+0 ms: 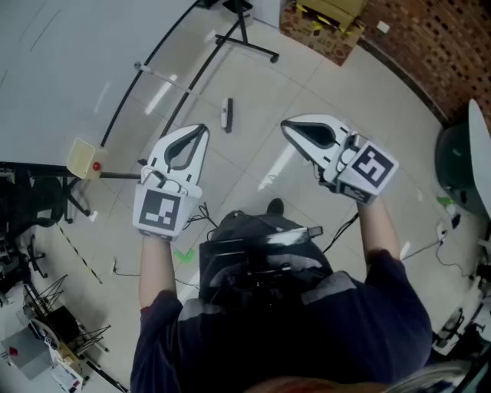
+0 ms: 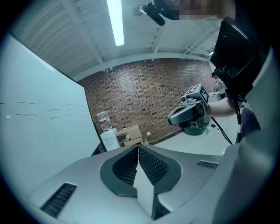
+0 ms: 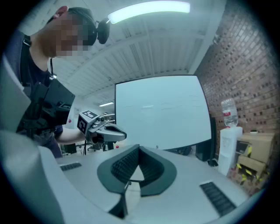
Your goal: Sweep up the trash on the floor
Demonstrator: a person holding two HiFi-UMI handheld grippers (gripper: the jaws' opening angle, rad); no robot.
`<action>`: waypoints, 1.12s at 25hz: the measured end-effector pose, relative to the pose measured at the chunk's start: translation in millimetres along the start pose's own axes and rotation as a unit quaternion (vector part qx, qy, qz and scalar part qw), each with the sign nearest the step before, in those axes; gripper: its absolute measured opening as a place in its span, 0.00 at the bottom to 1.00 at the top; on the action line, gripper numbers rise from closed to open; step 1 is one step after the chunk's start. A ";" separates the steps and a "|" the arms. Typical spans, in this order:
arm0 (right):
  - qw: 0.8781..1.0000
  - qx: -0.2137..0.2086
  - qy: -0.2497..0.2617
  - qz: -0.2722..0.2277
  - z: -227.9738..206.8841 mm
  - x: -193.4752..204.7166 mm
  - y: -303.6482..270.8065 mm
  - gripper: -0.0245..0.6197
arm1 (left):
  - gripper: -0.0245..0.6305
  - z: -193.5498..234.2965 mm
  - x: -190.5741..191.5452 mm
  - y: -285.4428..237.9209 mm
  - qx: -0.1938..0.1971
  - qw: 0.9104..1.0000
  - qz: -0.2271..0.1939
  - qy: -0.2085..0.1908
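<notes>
My left gripper [image 1: 202, 128] and right gripper [image 1: 285, 126] are held up side by side above the tiled floor, both shut with nothing between the jaws. A small dark stick-like object [image 1: 227, 115] lies on the floor between and beyond their tips. In the left gripper view the jaws [image 2: 138, 147] meet at the tip, and the right gripper [image 2: 176, 117] hangs in the air at the right. In the right gripper view the jaws [image 3: 139, 148] are also closed, with the left gripper [image 3: 119, 134] off to the left. No broom or dustpan is in view.
A whiteboard [image 3: 162, 113] on a black wheeled stand [image 1: 245, 38] is at the left. A cardboard box [image 1: 322, 23] and a water dispenser [image 2: 107, 135] stand by the brick wall [image 2: 144, 96]. A green bin [image 1: 453, 161] is at the right, and cables [image 1: 430, 253] cross the floor.
</notes>
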State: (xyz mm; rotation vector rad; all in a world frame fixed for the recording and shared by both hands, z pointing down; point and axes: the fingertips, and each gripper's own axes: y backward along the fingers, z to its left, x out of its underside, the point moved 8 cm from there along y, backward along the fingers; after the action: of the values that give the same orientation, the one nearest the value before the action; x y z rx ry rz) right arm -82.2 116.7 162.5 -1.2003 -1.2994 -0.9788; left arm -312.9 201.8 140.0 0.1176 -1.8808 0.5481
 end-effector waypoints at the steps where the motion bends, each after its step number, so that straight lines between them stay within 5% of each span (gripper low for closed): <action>1: 1.000 -0.006 0.009 0.002 -5.7 -4.0 -6.9 0.07 | 0.05 6.0 1.1 -0.6 -0.007 1.000 0.004 -0.004; 12: 0.998 -0.034 0.034 0.031 -74.6 -22.9 -137.9 0.06 | 0.05 119.1 59.1 -7.6 -0.082 0.994 -0.015 0.075; 18: 0.994 -0.043 0.051 0.087 -119.5 -20.9 -218.3 0.07 | 0.05 200.4 97.0 -39.0 -0.102 0.988 -0.027 0.111; 23: 0.992 -0.040 0.076 0.087 -146.3 -30.6 -278.2 0.07 | 0.05 250.4 102.4 -55.5 -0.114 0.987 -0.033 0.104; 28: 0.985 -0.081 0.104 0.107 -159.8 -32.6 -318.2 0.07 | 0.05 273.6 127.0 -66.0 -0.135 0.985 0.001 0.107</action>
State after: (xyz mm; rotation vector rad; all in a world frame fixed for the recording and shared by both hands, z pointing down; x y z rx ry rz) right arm -371.0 -93.7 174.0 -1.2952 -0.9208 -1.0355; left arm -574.5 49.6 201.2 -0.1168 -1.7267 0.2901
